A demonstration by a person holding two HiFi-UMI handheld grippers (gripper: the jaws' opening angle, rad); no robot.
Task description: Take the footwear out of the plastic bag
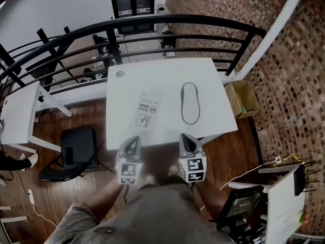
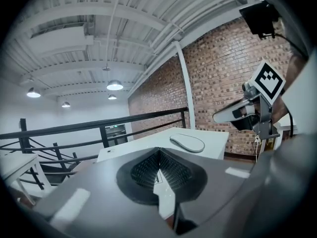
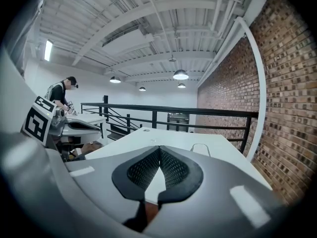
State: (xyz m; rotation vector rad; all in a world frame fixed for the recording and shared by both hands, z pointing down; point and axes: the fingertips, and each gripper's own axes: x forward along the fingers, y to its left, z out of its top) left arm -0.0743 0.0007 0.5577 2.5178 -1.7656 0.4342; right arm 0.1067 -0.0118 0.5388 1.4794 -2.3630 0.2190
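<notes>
We hold the left tongs (image 1: 133,143) and the right tongs (image 1: 187,139) side by side at the near edge of the white counter (image 1: 213,70). Neither touches anything on it.

In the left gripper view, the left tongs (image 2: 158,153) are pressed together with nothing between them. The right gripper view shows the same of the right tongs (image 3: 159,150): pads meeting, empty.

The slipper (image 1: 190,103), flat and white with a dark rim, lies bare on the counter's right half, out of the plastic bag (image 1: 147,107). The clear bag, with printed labels, lies flat just to the slipper's left and apart from it. Both sit well beyond the tongs' tips.

A black railing (image 1: 152,23) curves round the counter's far side. A cardboard box (image 1: 242,98) stands on the floor by the brick wall (image 1: 284,85). A black chair (image 1: 76,152) stands to our left.
</notes>
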